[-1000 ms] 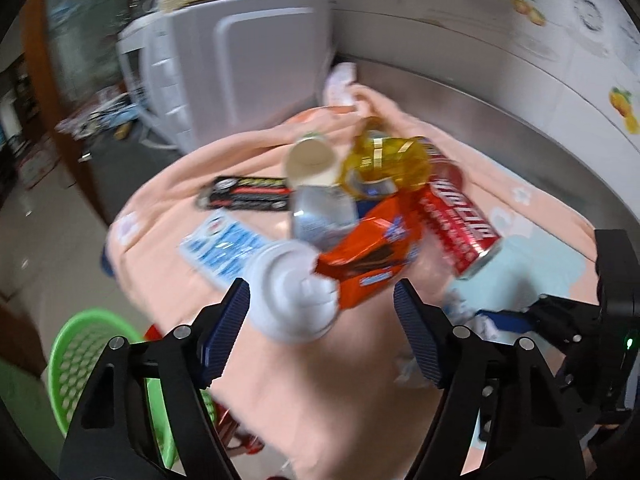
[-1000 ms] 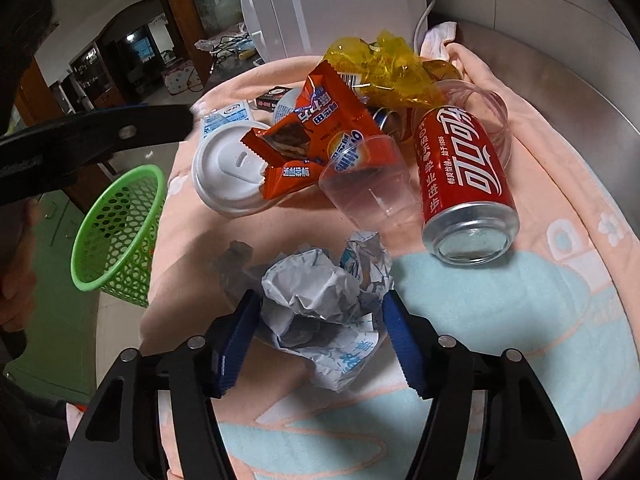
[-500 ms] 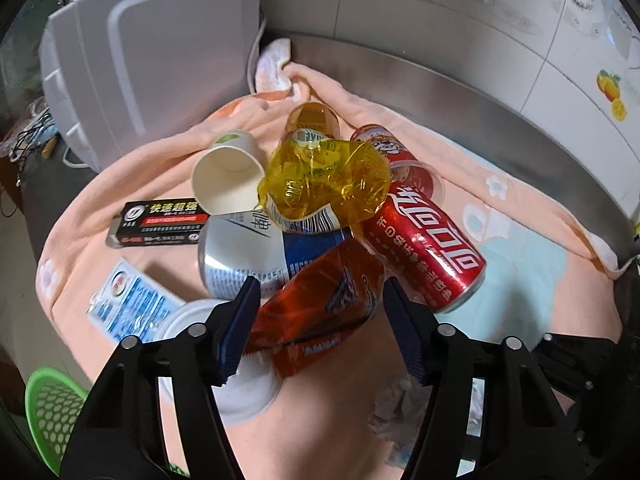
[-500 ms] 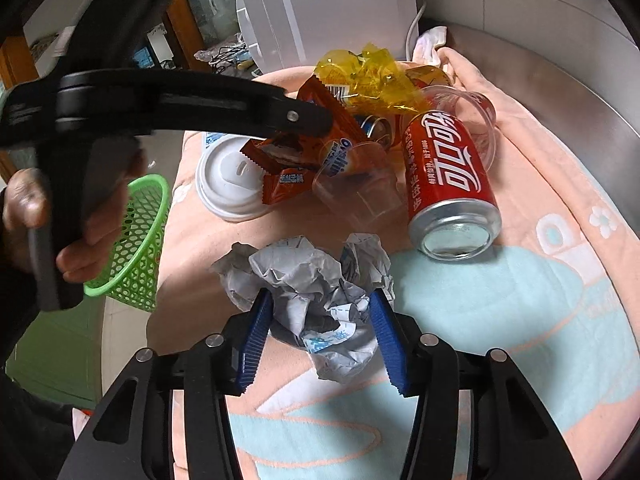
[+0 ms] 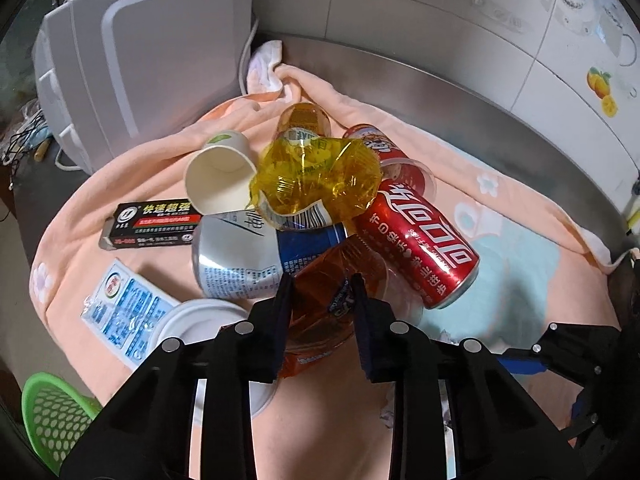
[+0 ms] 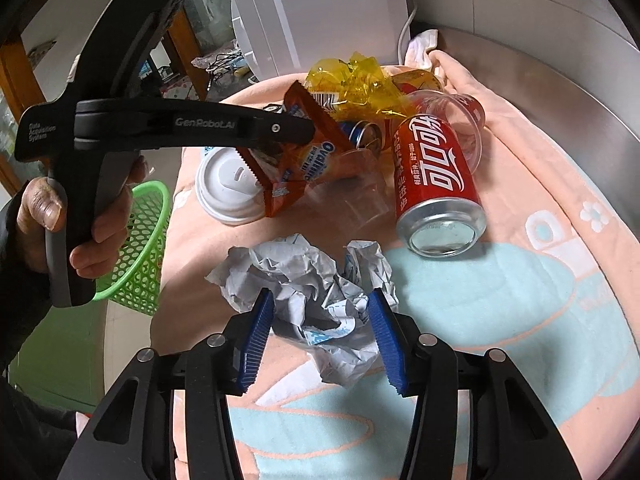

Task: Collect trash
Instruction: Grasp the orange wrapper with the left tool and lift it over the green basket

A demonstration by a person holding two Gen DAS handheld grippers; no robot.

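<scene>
Green basket [image 5: 52,412] half beyond the frame edge

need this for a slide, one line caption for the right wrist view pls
Right gripper clamps crumpled paper while the left gripper closes on an orange snack wrapper beside a red can.

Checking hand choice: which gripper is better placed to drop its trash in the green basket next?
Probably left gripper: closing on the orange snack wrapper, it sits nearer the green mesh basket.
</scene>
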